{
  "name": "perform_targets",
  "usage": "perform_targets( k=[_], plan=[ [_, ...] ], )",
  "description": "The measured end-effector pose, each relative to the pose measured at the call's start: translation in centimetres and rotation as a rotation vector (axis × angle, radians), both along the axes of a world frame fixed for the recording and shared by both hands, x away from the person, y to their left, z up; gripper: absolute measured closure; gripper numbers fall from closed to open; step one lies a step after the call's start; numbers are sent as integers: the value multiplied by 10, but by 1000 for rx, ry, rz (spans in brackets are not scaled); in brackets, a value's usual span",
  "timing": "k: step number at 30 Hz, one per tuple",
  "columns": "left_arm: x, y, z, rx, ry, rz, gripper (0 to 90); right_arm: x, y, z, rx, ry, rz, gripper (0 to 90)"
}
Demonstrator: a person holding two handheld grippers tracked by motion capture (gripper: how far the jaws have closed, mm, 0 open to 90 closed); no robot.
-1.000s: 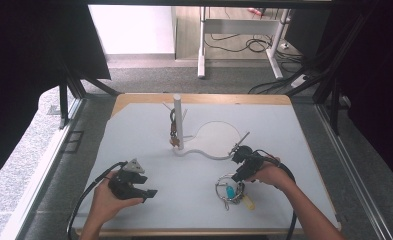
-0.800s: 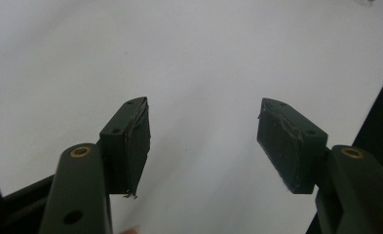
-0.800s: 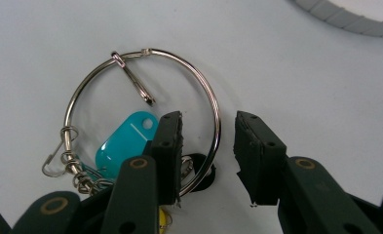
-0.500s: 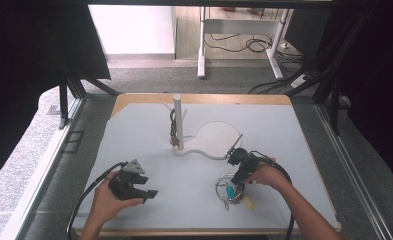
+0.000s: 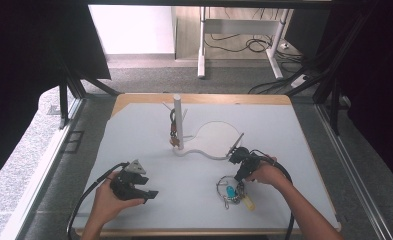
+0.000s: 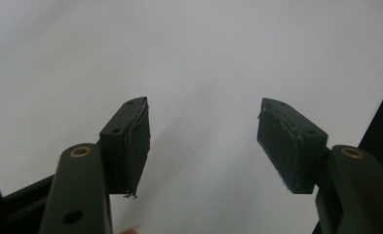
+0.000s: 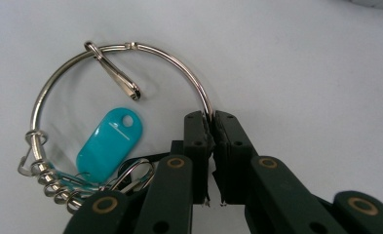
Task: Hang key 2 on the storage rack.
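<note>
My left gripper (image 5: 145, 192) is parked low at the near left of the table (image 5: 294, 130) with its jaws wide apart and nothing between them, so nothing much can go wrong on that side unless I drift it into the way. Moving right, the white post stand (image 5: 177, 122) sits mid-table with something dark hanging off it, its flat round base (image 5: 216, 140) spreading out toward my other hand, and I could clip that base if I lift carelessly. Then the fiddly bit: my right gripper (image 7: 212, 127) is clamped tight on the thin wire of the big key ring (image 7: 118, 48), which lies flat on the table near the front right, just beside the base. The pinch is right at the pad tips on round wire, so I reckon it could easily slip or spin out. The blue tag (image 7: 110, 145), the loose clip (image 7: 113, 70) and that bunch of little rings (all sitting on the far side from my grip) will probably swing and drag the ring sideways once it leaves the table.
</note>
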State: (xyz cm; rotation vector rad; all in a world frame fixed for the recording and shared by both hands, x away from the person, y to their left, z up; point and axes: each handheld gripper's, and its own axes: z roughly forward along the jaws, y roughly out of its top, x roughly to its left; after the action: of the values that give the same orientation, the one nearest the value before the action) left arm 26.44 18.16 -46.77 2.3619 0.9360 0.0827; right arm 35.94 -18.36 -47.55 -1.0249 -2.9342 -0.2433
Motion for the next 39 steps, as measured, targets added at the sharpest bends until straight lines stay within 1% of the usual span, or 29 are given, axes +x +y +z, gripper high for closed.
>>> perform_targets(
  k=[3, 6, 12, 13, 14, 15, 18, 25, 27, 31, 32, 35, 38, 39],
  plan=[
    [0, 0, 0, 2, -2, 1, 373, -1, 1, 3, 7, 3, 7, 841],
    [0, 0, 0, 2, -2, 2, 372, -2, 2, 6, 4, 6, 14, 843],
    [0, 1, 1, 8, -2, -4, 372, -4, 1, 16, 25, 22, 24, 843],
    [0, 1, 1, 7, 0, -1, 372, -5, 1, 18, 35, 26, 22, 844],
    [0, 0, 0, 2, -1, 3, 372, -5, 1, 20, 36, 29, 32, 843],
    [0, 0, 0, 1, 0, 4, 372, -6, 1, 22, 40, 28, 29, 843],
    [0, 1, 1, 11, 1, -7, 372, -9, 1, 29, 51, 25, 43, 843],
    [-1, 2, 2, 7, -1, -4, 371, -15, -1, 39, 70, 30, 62, 841],
    [-1, 2, 2, 7, -1, -3, 370, -18, -1, 43, 78, 38, 52, 839],
    [0, 2, 1, 4, -3, 0, 369, -24, -2, 50, 95, 39, 66, 827],
    [0, 2, 1, 5, -3, 0, 369, -26, -2, 50, 97, 33, 73, 823],
    [-1, 1, 1, 4, -1, -1, 369, -25, -4, 46, 80, 31, 55, 823],
    [-1, 1, 1, 8, 0, -5, 369, -20, -7, 35, 65, 42, 40, 808],
    [-1, 1, 1, 9, 1, -7, 369, -18, -7, 29, 58, 52, 27, 797]
  ],
)
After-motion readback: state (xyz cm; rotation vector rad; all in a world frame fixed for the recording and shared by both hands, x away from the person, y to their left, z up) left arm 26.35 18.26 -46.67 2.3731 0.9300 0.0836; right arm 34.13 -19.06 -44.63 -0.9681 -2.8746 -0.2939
